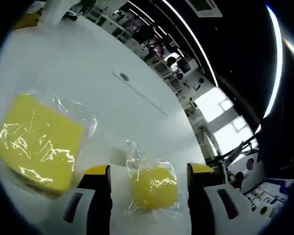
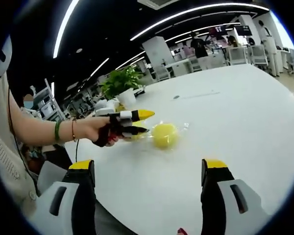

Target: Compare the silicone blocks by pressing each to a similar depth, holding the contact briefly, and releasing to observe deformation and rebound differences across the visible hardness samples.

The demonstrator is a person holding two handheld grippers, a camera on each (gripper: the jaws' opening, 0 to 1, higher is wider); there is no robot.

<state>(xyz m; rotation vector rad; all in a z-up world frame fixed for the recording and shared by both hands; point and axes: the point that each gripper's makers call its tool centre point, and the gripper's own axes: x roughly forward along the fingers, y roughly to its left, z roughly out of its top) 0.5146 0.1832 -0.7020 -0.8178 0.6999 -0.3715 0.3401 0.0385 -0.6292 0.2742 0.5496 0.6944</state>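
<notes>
My left gripper (image 1: 148, 171) straddles, jaws released, the soft round yellow silicone block (image 1: 154, 187) in slippery wrap near the white desk (image 1: 88, 78) edge; press its centre.

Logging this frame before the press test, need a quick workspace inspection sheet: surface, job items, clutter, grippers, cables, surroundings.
Surface: white table, glossy, with a round grommet set in it.
Job's things: small round yellow block in clear wrap, lying between the left jaws with gaps both sides; large flat yellow block, also wrapped, beside it.
Clutter: nothing seen near the blocks.
Grippers: left gripper open, straddling the small block; right gripper open, held back from it.
Cables: a thin dark cord hangs by the person's wrist.
Surroundings: potted plant at the table edge, office desks and chairs, ceiling light strips.
</notes>
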